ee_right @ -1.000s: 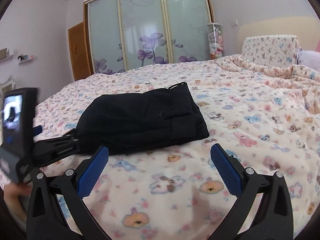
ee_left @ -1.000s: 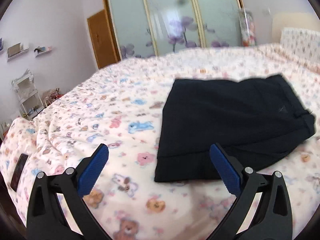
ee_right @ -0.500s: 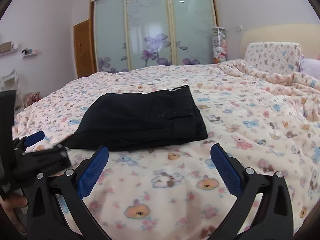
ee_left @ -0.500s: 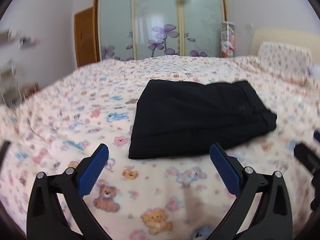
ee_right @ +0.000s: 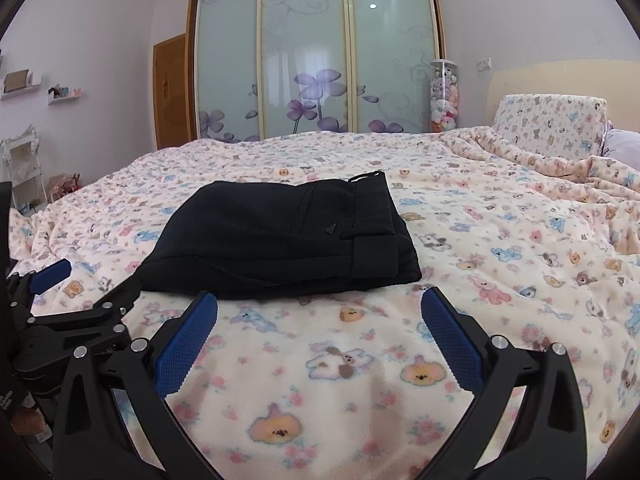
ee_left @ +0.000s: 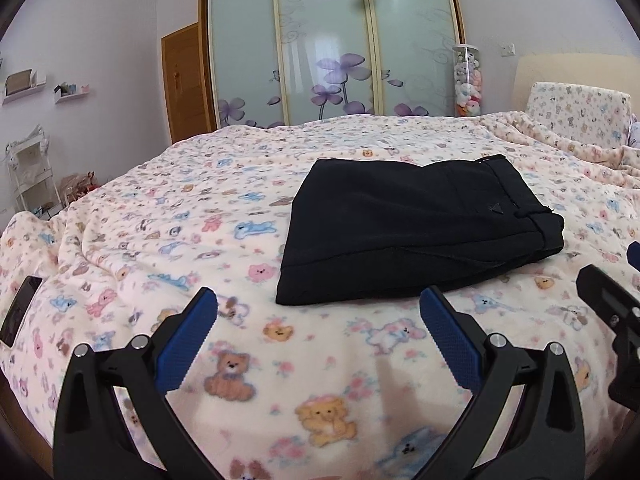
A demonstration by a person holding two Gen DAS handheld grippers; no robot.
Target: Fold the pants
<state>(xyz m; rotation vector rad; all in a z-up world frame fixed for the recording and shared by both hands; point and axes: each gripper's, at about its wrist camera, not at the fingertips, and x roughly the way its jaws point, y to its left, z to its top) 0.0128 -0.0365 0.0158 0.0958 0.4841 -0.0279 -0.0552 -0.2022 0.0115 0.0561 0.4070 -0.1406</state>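
On bedspread (ee_left: 280,360), folded black pants (ee_left: 408,232), long axis left-right, waistband right

Phone (ee_left: 18,316) half cut by frame edge at left; right gripper (ee_left: 612,320) cropped at right edge; jar toys (ee_right: 443,100) too small to identify.

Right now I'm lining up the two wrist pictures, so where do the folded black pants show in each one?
Left wrist: the folded black pants lie right of centre on the bedspread, waistband toward the right.
Right wrist: the pants lie left of centre, just beyond the open fingers.
Shared landmark: the small triangular tag near the waistband.
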